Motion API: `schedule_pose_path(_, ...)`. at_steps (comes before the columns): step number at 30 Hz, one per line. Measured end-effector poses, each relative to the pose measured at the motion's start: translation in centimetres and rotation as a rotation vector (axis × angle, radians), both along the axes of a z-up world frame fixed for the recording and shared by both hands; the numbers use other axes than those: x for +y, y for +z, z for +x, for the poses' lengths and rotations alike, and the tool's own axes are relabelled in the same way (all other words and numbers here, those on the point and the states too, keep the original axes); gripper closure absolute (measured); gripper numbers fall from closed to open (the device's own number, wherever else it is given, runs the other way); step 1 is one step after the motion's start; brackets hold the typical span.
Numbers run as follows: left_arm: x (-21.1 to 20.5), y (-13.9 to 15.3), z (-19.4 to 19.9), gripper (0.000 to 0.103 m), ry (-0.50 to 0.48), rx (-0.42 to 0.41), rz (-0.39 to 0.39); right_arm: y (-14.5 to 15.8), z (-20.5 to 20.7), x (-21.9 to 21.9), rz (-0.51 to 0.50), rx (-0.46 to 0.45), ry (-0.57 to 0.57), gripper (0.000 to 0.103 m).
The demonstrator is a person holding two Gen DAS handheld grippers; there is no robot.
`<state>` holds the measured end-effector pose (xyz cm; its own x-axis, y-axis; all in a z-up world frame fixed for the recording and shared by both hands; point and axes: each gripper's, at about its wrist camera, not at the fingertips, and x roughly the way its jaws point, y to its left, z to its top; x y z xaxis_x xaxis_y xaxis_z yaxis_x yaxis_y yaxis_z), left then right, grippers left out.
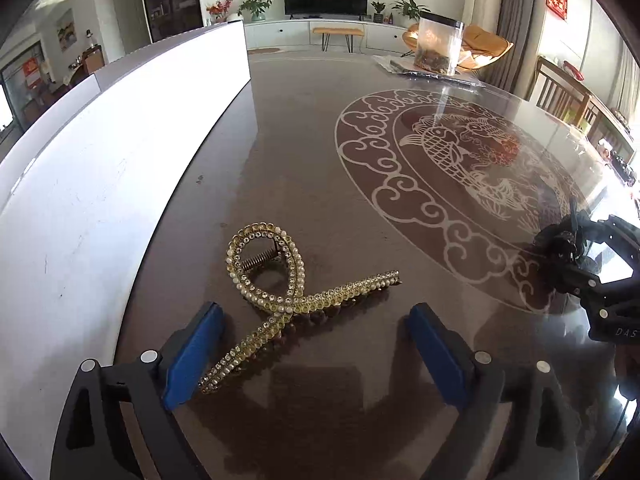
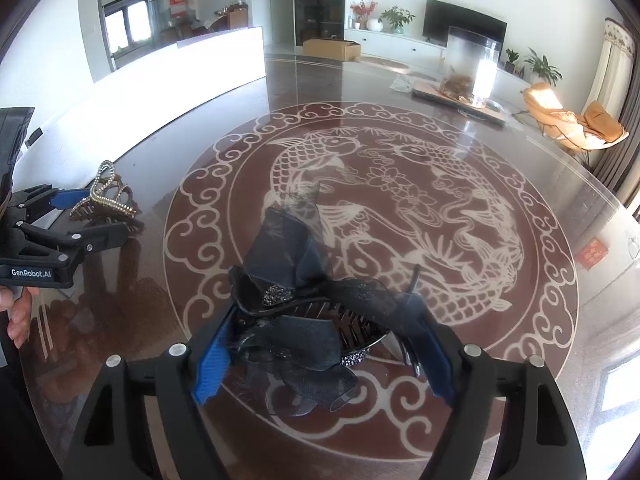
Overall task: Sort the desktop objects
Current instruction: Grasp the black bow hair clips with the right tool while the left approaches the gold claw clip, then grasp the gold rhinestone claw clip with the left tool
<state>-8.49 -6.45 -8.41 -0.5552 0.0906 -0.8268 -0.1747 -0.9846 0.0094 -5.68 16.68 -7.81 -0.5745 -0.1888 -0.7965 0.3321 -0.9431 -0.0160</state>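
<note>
So the left gripper [image 1: 316, 344] sits low over the glass-topped table [image 1: 320, 160], its blue pads spread wide apart, and the gold hair claw clip [image 1: 280, 300] studded with pearls and rhinestones lies flat between them, tail end just beside the left pad [image 1: 192, 356], loop end pointing away past the fingertips. A tall white box [image 1: 100, 184] runs along that gripper's left side. Over on the other hand, the right gripper [image 2: 324, 352] is pinching a black hair claw clip [image 2: 304, 304] with a sheer bow, held over the carp pattern in the tabletop. Far ahead of both tongs stands a clear plastic container [image 2: 472, 64] with brownish stuff at the bottom.
</note>
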Motion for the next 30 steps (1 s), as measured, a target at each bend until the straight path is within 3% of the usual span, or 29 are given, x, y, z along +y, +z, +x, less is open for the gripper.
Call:
schedule_pose_path(4,-0.5,0.2,0.9,0.010,-0.026,0.023,0.010,0.0,-0.1,0.1,0.001,-0.001,-0.005,0.021)
schedule_pose_path(6,-0.6,0.4,0.9,0.027,-0.012,0.055,0.010,-0.1,-0.3,0.3,-0.002,-0.007,-0.014,0.016)
schedule_pose_path(8,-1.1,0.8,0.7,0.059,0.016,0.081,0.015,-0.1,-0.3,0.4,-0.004,-0.009,-0.018,0.015)
schedule_pose_path(13,-1.6,0.8,0.8,0.060,0.034,0.082,0.044,-0.1,-0.3,0.4,-0.002,-0.008,-0.020,0.016)
schedule_pose_path(15,-2.0,0.9,1.1,0.060,0.047,0.082,0.065,0.0,-0.2,0.5,-0.008,0.000,-0.033,0.023)
schedule_pose_path(17,-2.3,1.3,1.5,0.060,0.052,0.093,0.088,0.1,-0.3,0.8,-0.021,-0.001,-0.042,0.023)
schedule_pose_path(23,-2.5,3.3,3.2,0.060,0.045,0.157,0.128,1.8,1.1,2.1,-0.145,0.012,-0.057,0.023)
schedule_pose_path(27,-3.5,5.2,4.2,0.060,0.082,0.152,0.211,3.2,2.0,0.9,-0.131,0.015,-0.013,0.023)
schedule_pose_path(30,-5.4,8.0,5.0,0.060,0.119,0.170,0.255,5.9,2.0,-0.8,-0.152,0.056,0.035,0.023)
